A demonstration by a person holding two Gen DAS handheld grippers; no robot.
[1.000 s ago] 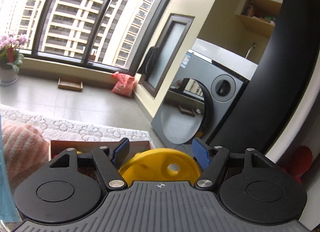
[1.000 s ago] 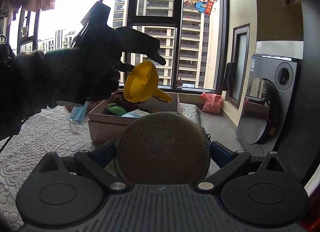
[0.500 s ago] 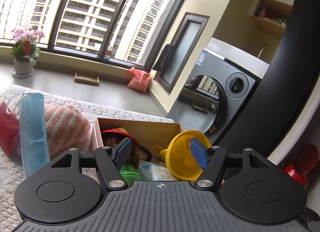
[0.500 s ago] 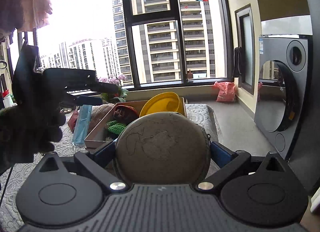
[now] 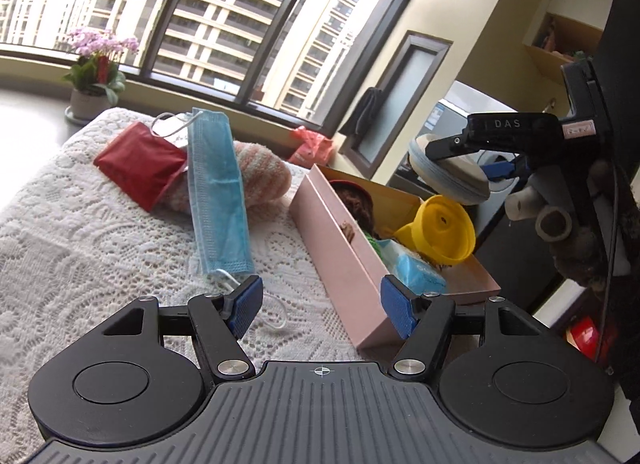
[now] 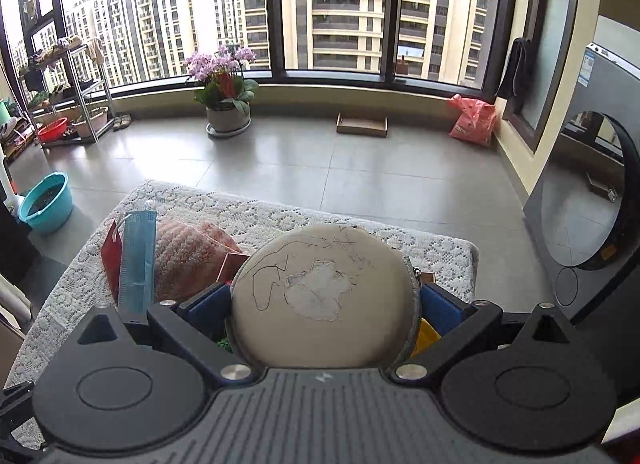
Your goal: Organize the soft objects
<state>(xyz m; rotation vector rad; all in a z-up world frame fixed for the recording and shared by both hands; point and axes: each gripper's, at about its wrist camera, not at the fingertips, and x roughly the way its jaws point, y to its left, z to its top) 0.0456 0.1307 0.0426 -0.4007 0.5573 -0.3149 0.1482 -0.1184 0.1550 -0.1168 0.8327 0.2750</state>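
Pouch: round, beige, line-drawn, zippered | right hand-held gripper: clamped on it | left hand-held gripper: apart

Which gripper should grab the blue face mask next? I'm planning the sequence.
Left. The left gripper has open, empty jaws right beside the blue face mask; the right gripper is shut on the round pouch.
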